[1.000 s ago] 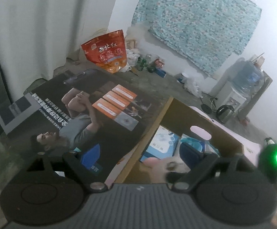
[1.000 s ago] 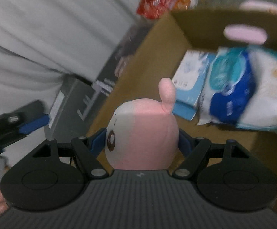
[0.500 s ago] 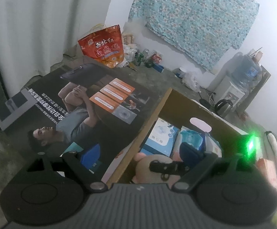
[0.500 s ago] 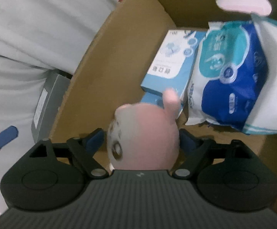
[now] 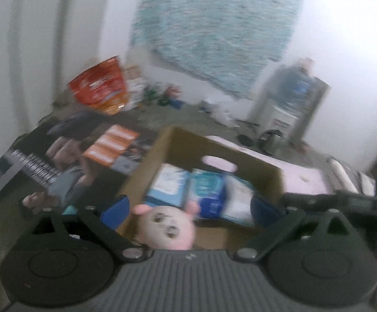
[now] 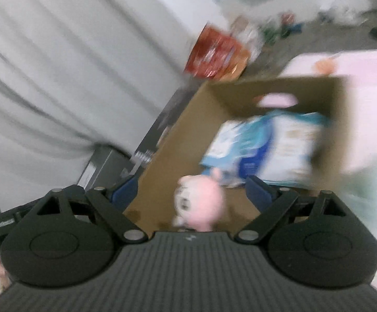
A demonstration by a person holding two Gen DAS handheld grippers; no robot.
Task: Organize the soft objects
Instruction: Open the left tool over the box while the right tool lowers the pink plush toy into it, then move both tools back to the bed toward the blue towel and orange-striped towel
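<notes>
A pink plush toy (image 5: 166, 227) with a pale face lies inside the open cardboard box (image 5: 253, 162), at its near end; it also shows in the right wrist view (image 6: 200, 200). Blue and white tissue packs (image 5: 209, 191) lie behind it in the box. My left gripper (image 5: 188, 208) is open and empty above the box's near edge. My right gripper (image 6: 192, 191) is open and empty above the toy, its fingers wide apart and clear of it. Both views are motion-blurred.
A dark printed poster (image 5: 84, 150) lies on the floor left of the box. A red snack bag (image 5: 100, 88) stands by the white curtain. A water dispenser (image 5: 292, 101) and a kettle stand at the back right. A pink sheet (image 6: 357, 65) lies beyond the box.
My right gripper has opened and let go of the pink plush toy, which now lies in the box. Both grippers have pulled back and up, and the views have blurred.
</notes>
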